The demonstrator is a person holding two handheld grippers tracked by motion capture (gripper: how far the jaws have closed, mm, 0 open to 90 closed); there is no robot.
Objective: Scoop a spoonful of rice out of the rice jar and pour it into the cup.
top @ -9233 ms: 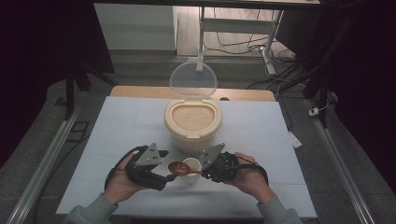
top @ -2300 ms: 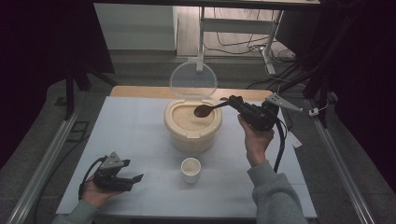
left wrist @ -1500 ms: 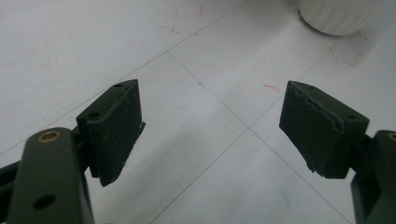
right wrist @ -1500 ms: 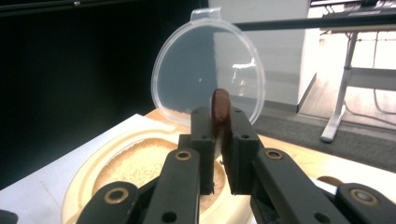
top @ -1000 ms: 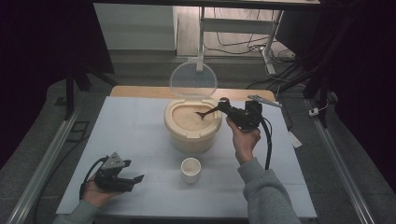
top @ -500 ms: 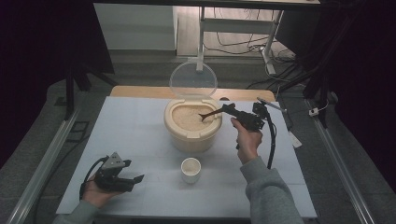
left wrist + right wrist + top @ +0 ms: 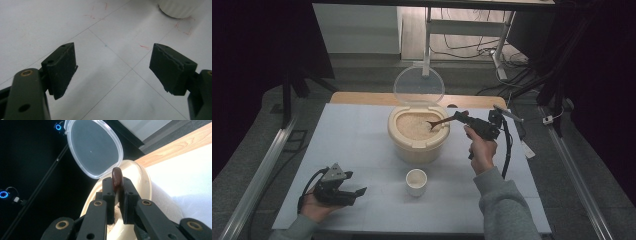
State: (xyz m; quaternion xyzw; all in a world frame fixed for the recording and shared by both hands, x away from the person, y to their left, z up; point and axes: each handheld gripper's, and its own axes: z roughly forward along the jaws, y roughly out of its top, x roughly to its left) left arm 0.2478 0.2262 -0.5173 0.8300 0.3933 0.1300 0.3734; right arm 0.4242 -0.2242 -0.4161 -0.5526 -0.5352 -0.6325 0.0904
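Wooden table edge at far side (cables on floor behind), metal rail at left.

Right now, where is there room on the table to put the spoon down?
Bare mat lies wide between the rice bin and the left gripper, and also right of the small cup, below the right gripper. It is crowded between bin and cup.

Grey sleeves, black claws, brass rivets
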